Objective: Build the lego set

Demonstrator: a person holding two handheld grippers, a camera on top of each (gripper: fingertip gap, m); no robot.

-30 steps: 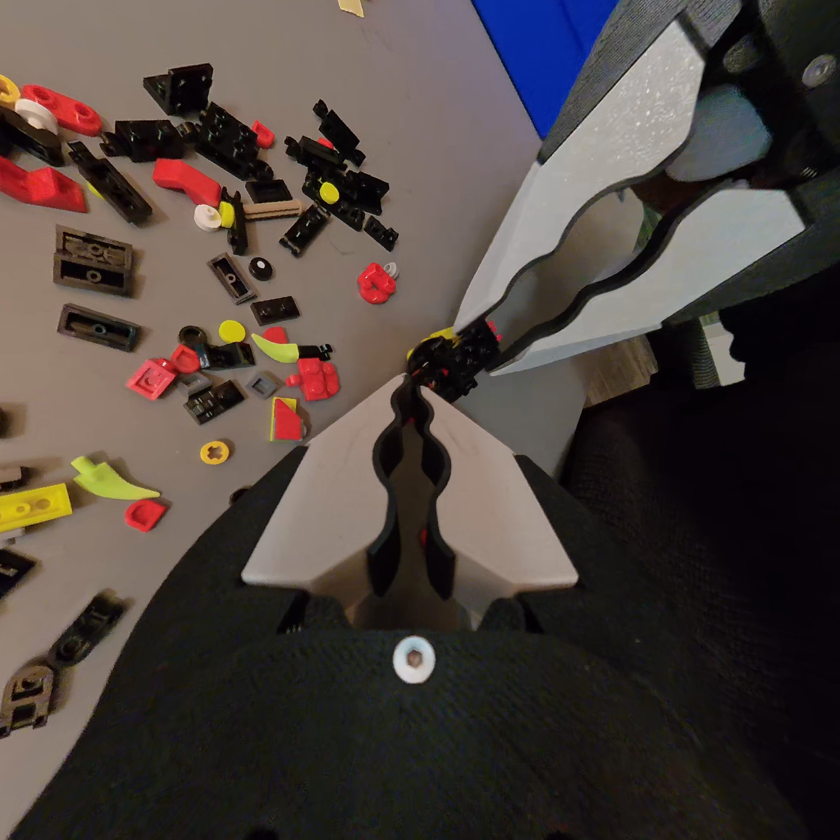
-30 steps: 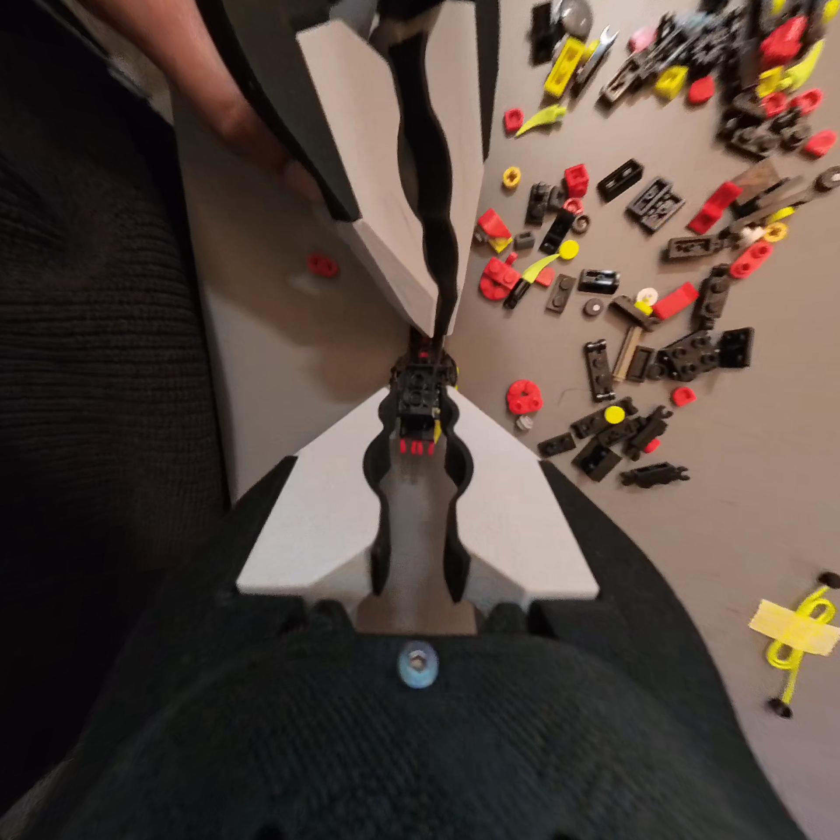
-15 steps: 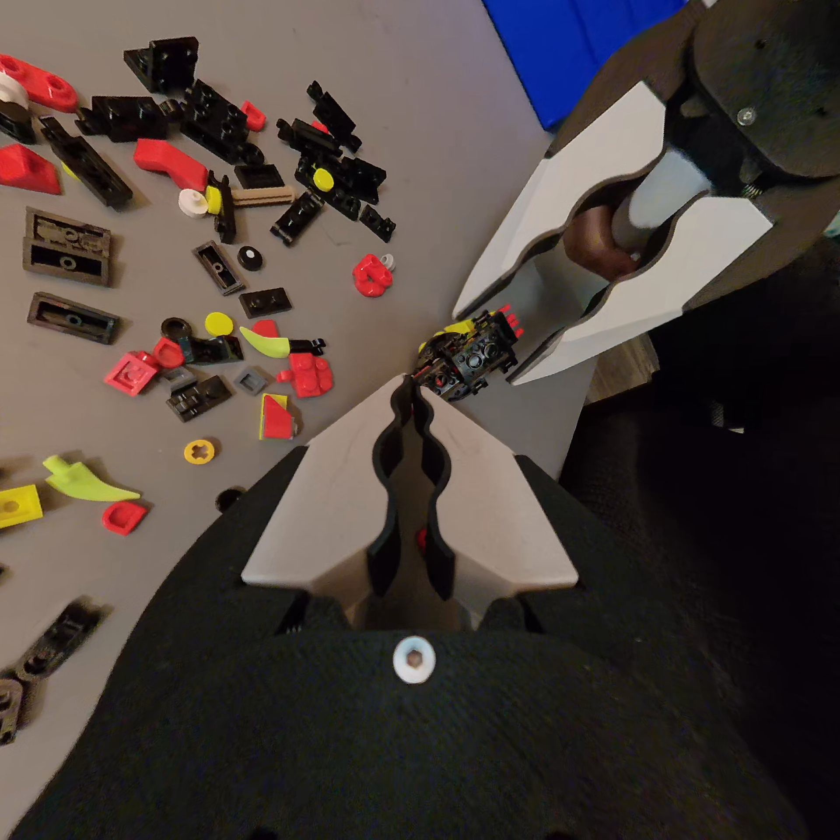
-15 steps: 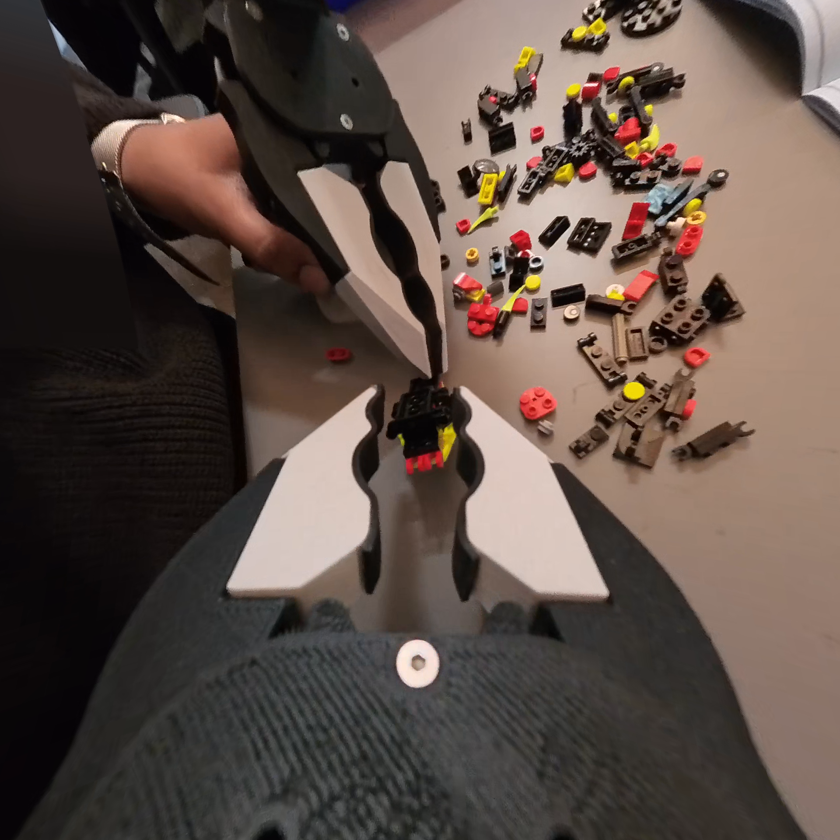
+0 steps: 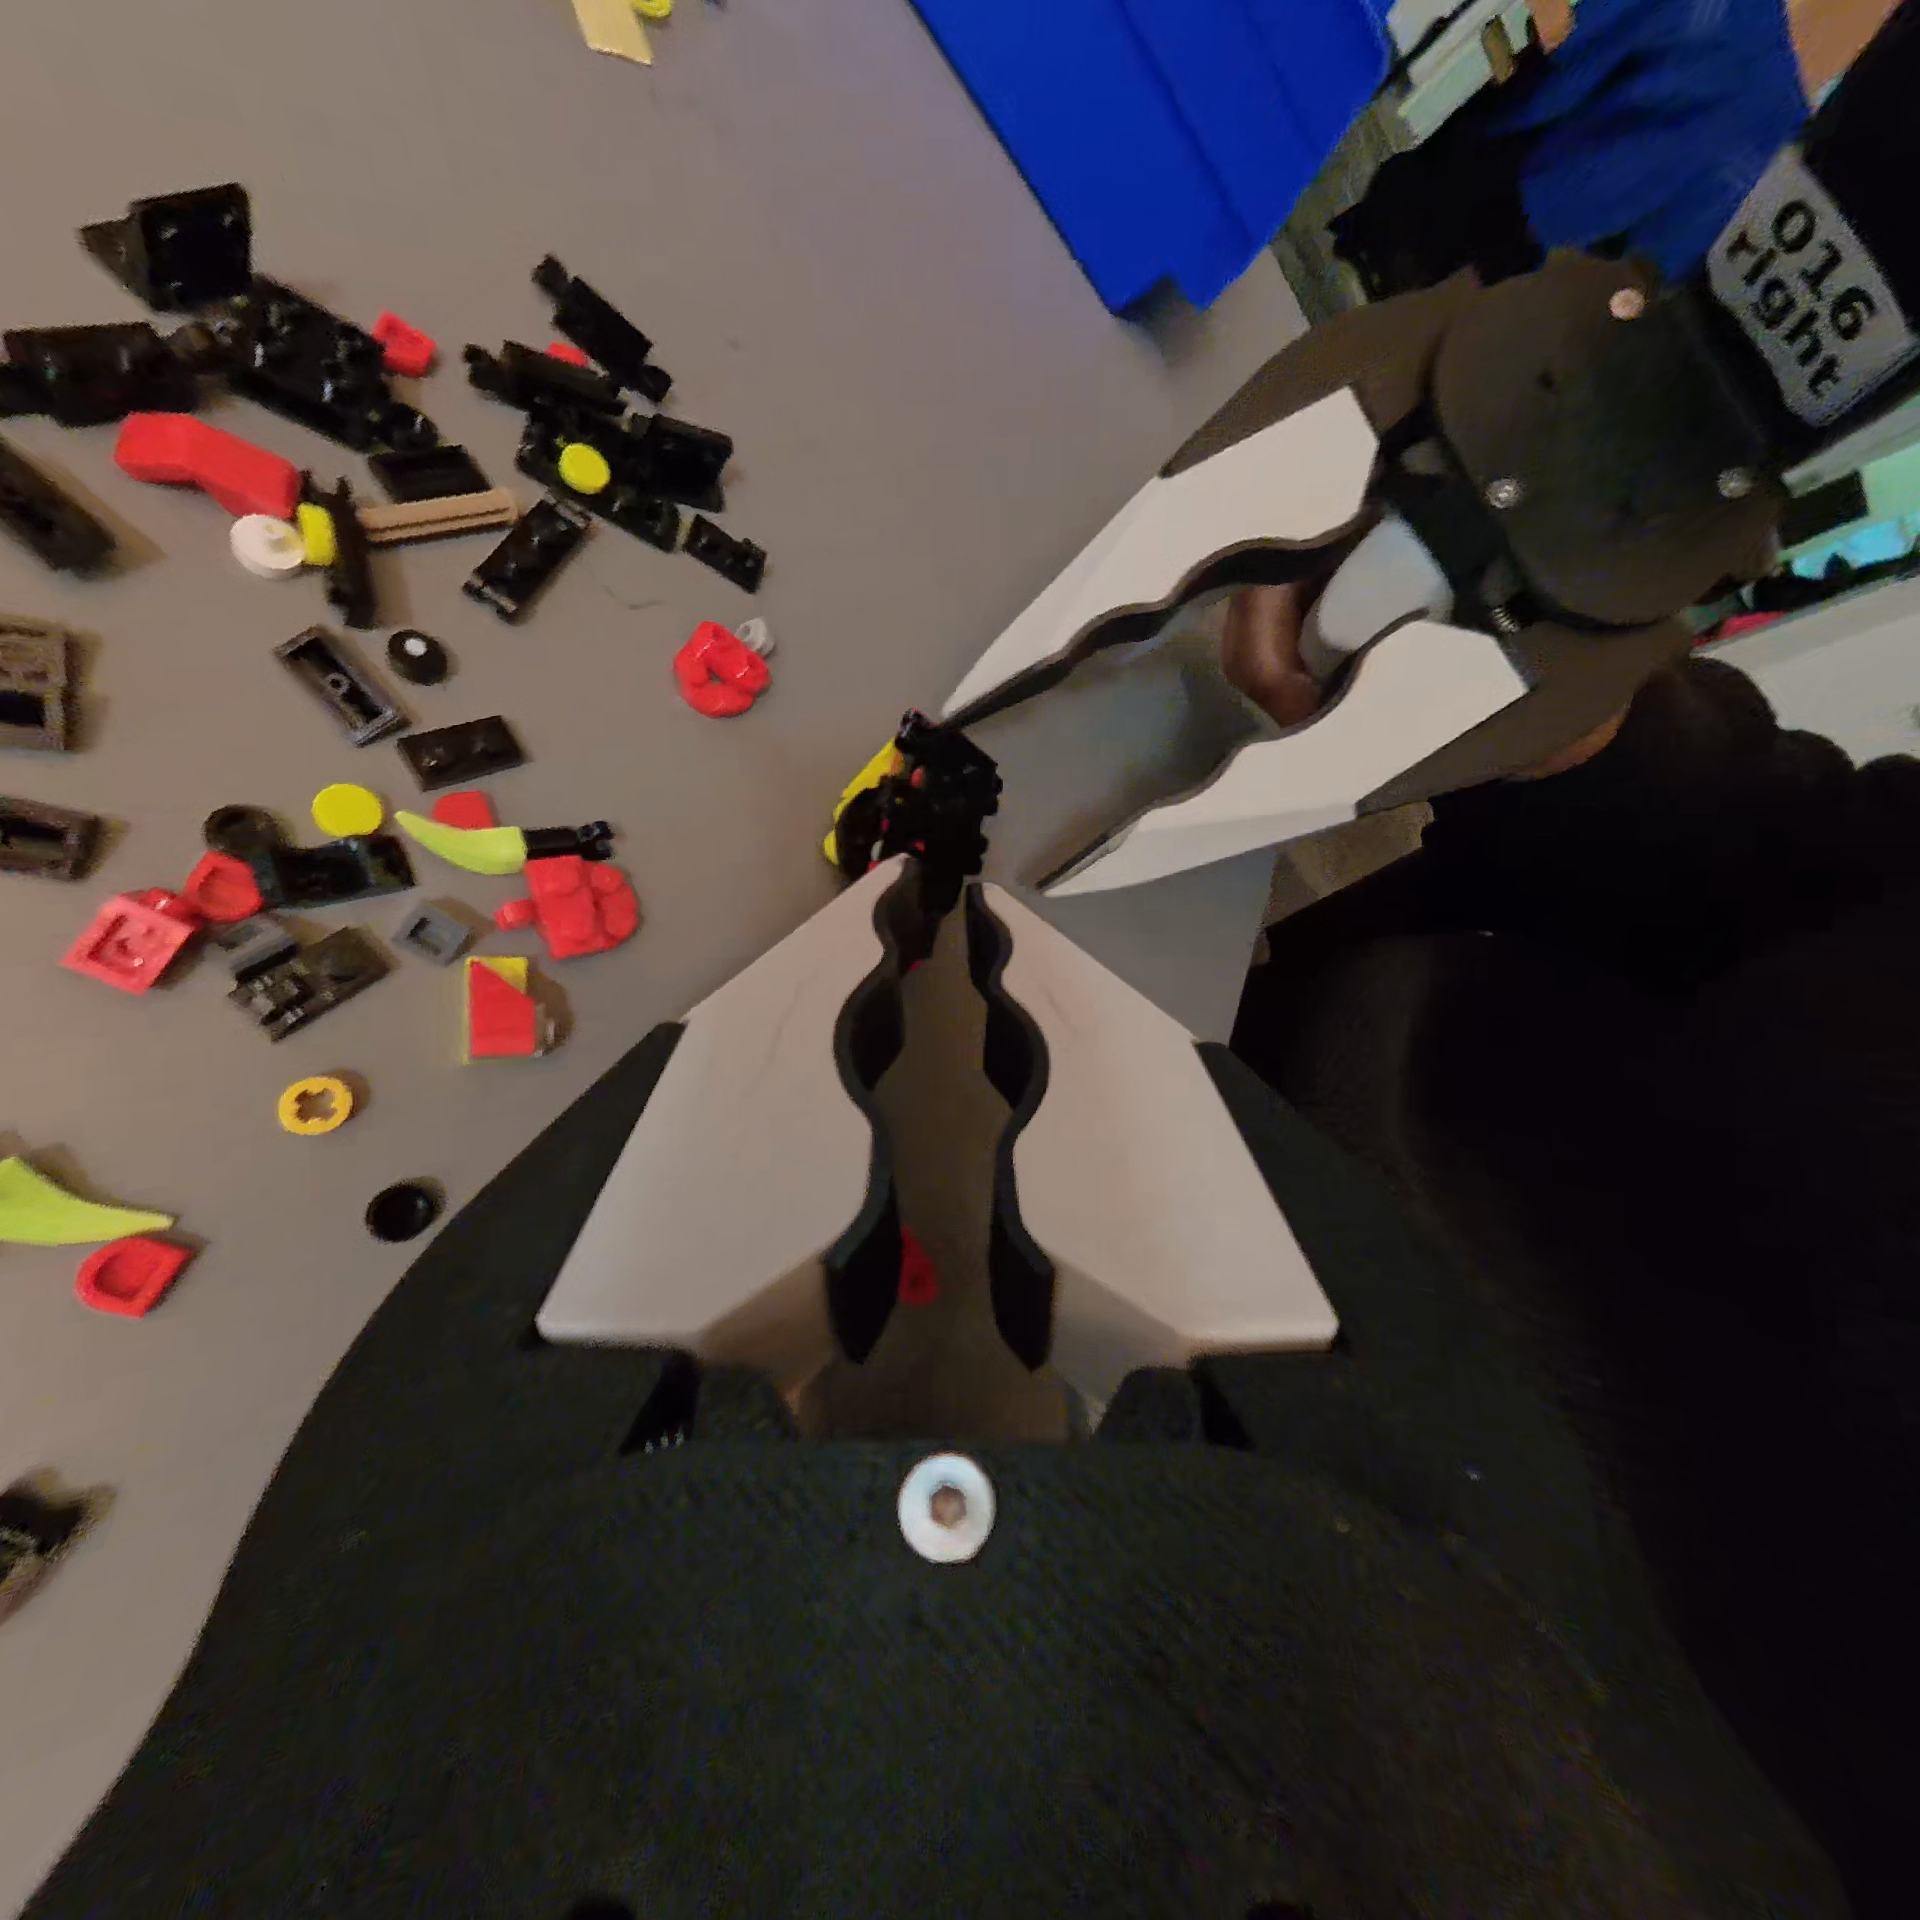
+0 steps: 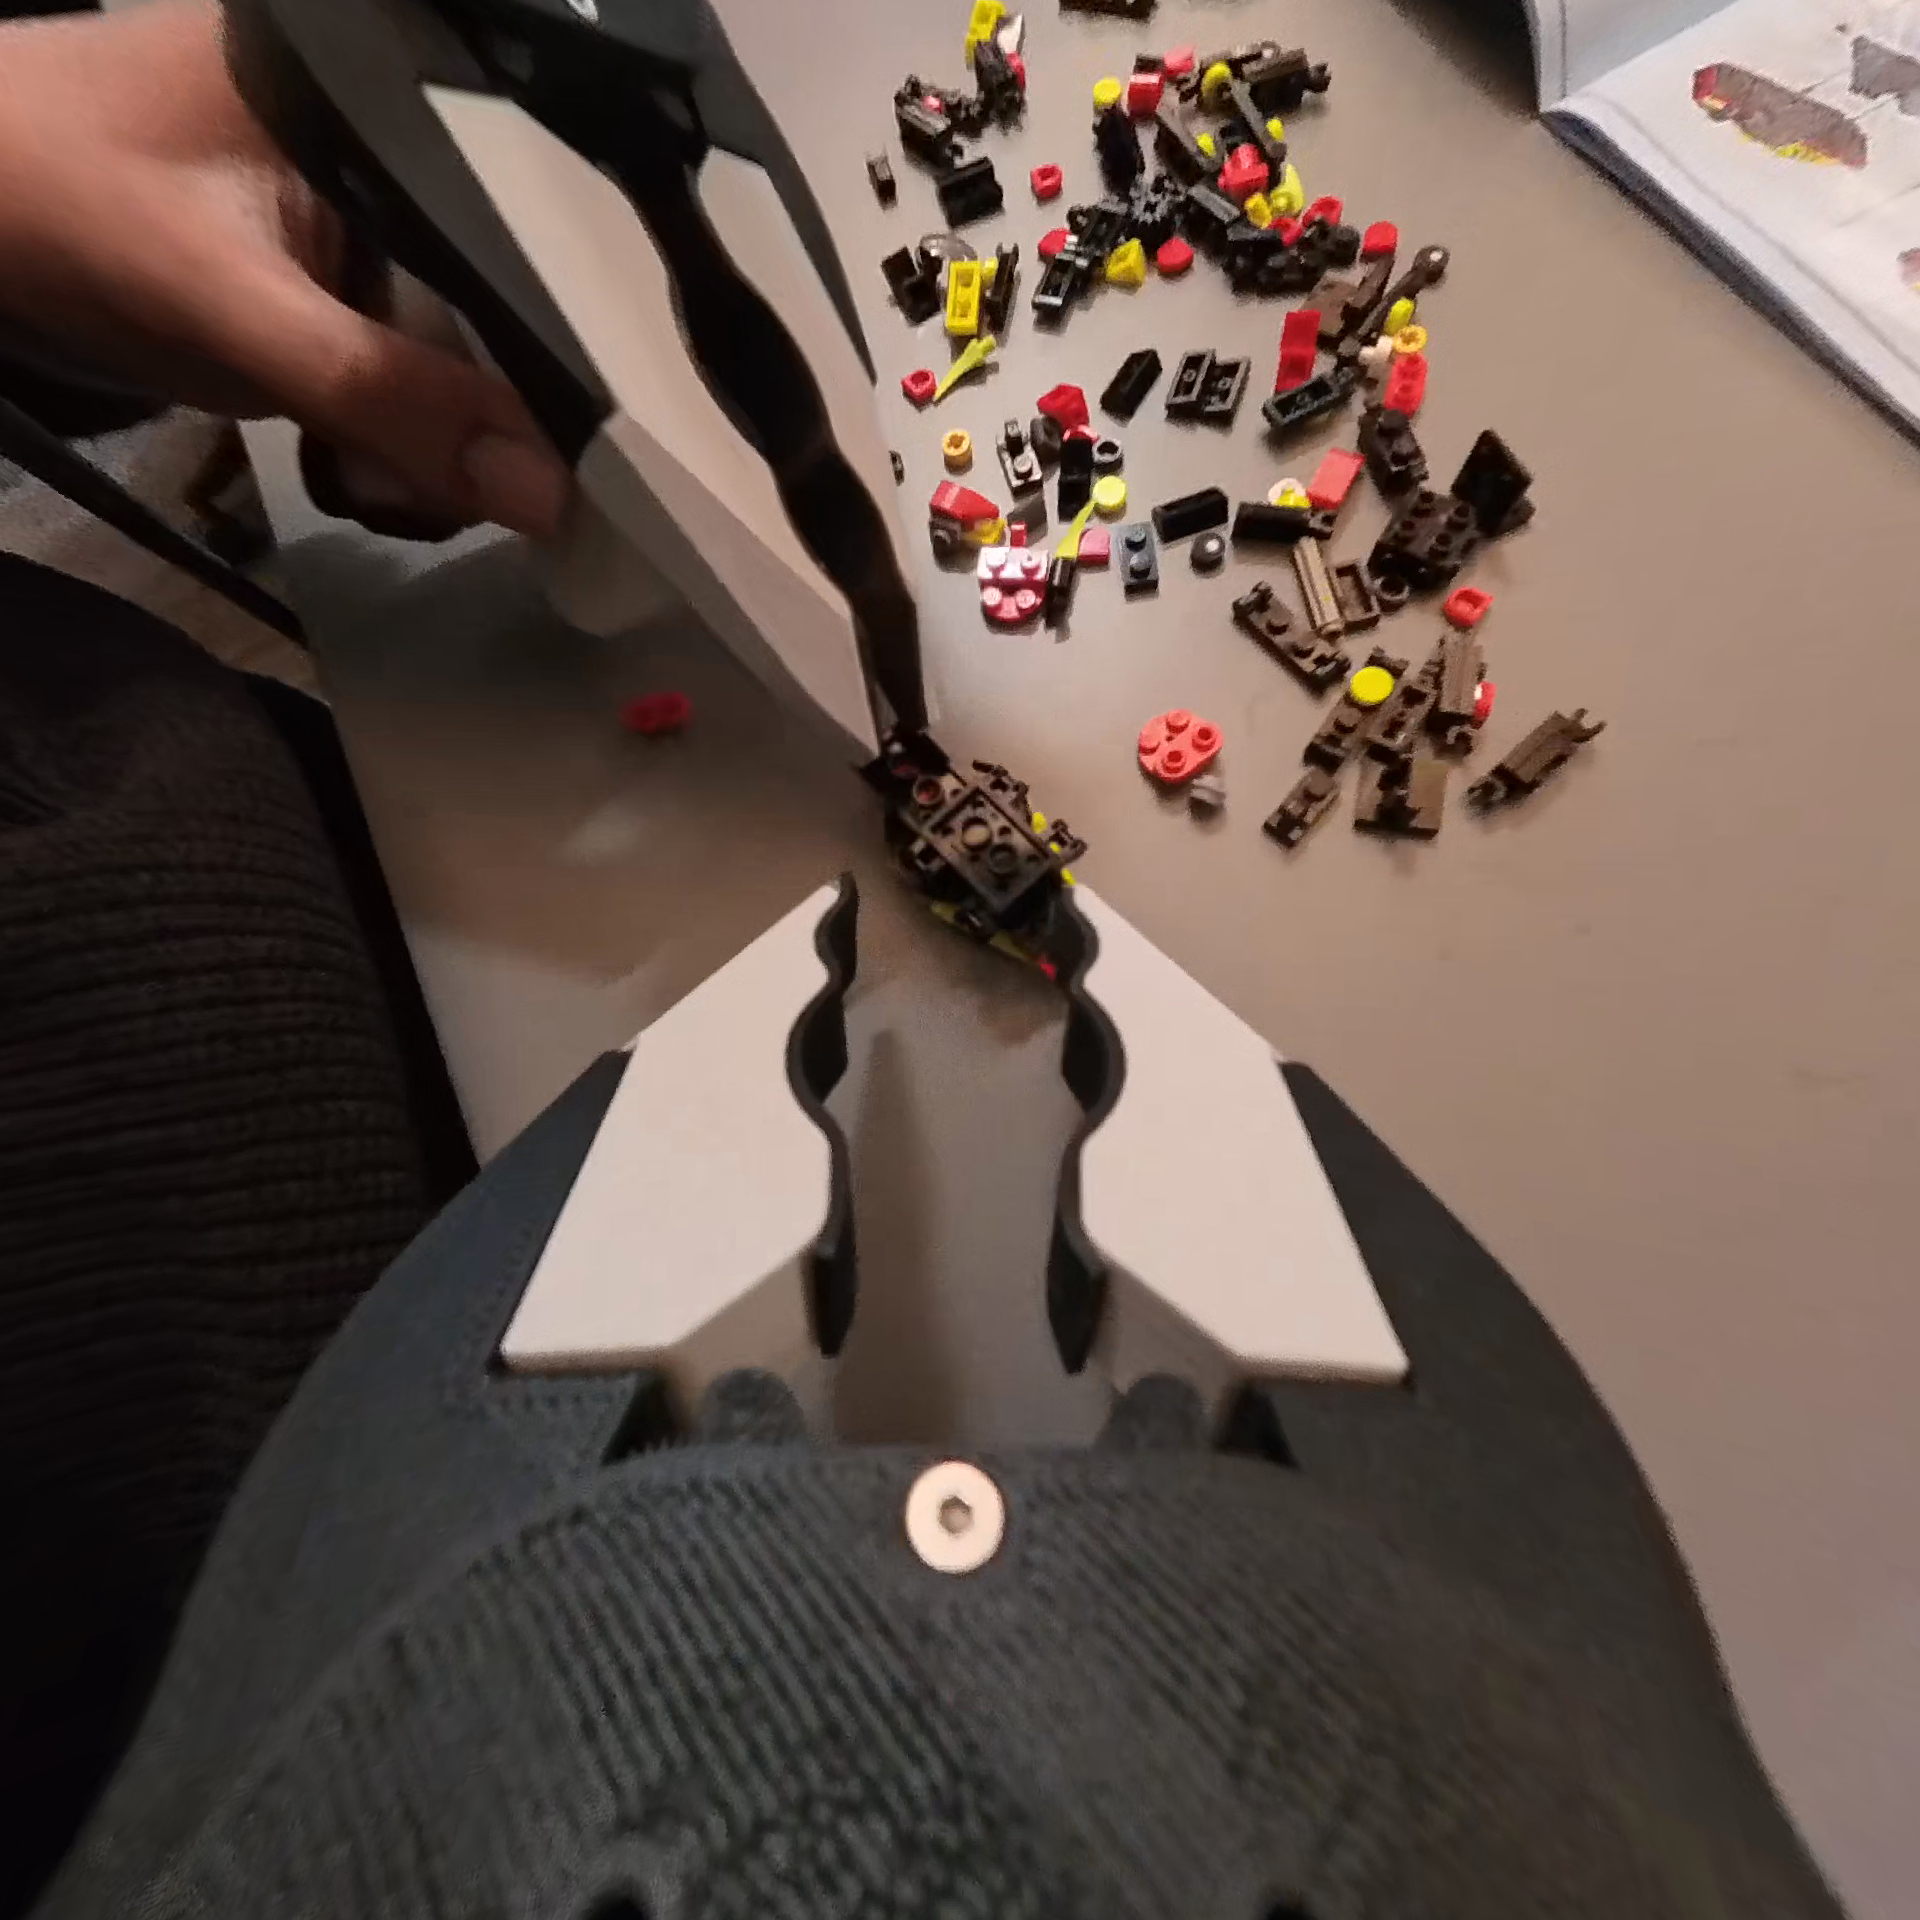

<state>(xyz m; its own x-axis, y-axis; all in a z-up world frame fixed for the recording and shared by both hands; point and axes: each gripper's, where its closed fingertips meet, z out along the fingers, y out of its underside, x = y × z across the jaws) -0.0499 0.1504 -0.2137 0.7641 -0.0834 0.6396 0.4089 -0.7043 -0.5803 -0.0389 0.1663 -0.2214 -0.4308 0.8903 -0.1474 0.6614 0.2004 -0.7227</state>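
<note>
A small black brick assembly with yellow and red parts (image 5: 925, 800) hangs just above the grey table (image 5: 831, 260). My left gripper (image 5: 930, 894) is shut on its near end. In the right wrist view the left gripper's tips (image 6: 899, 732) pinch the far end of the assembly (image 6: 977, 842). My right gripper (image 6: 961, 904) is open wide. The assembly lies close to its right fingertip (image 6: 1081, 925), and the left fingertip stands well clear of it. In the left wrist view the right gripper (image 5: 997, 805) shows with its jaws spread, one tip at the assembly.
Many loose black, red and yellow bricks (image 5: 343, 852) lie spread over the table, also in the right wrist view (image 6: 1299, 436). A blue bin (image 5: 1143, 125) stands at the back. An instruction booklet (image 6: 1766, 177) lies far right. A red piece (image 6: 657, 710) lies alone near the table edge.
A second ago both grippers pinched the assembly. The right gripper has opened and let go, and the left one still holds it. The assembly has turned in the right wrist view.
</note>
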